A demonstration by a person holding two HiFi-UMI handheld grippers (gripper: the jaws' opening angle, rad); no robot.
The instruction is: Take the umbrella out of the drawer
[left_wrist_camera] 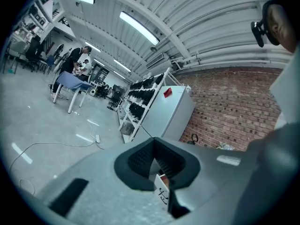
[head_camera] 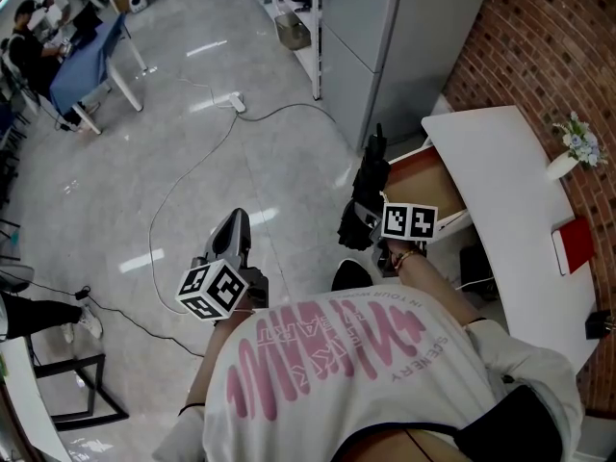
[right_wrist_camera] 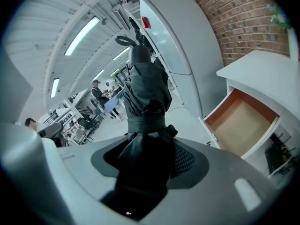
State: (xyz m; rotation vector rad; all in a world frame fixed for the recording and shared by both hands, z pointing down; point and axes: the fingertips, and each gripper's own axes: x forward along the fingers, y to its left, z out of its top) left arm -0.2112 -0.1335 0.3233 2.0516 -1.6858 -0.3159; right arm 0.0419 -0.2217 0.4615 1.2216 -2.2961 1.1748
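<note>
Person: a white shirt (head_camera: 385,373) with pink print fills the bottom of the head view, and each hand holds a gripper.
Left gripper (head_camera: 236,221): held out over the floor, pointing nearly level. Its jaws are together at the tips with nothing between them.
Right gripper (head_camera: 373,227): tilted downward, with its jaws clamped on the lower part of the umbrella.
Umbrella (right_wrist_camera: 146,90): black, folded and strapped shut. It is clear of the drawer, held in the air above the floor, and sticks out past the jaws. In the head view it sits just left of the drawer.
Drawer (right_wrist_camera: 239,123): pulled open from the desk, with a bare brownish bottom.
Desk (head_camera: 500,191): white, standing against a brick wall (head_camera: 539,37). It carries a small vase of flowers (head_camera: 576,144) and a red book (head_camera: 574,244).
Cabinet (head_camera: 395,37): tall and grey, beyond the desk.
Floor (head_camera: 192,114): shiny and grey, with a cable (head_camera: 178,186) running across it to a power strip (head_camera: 236,103).
Far corner: a blue table (head_camera: 85,61) with people near it.
</note>
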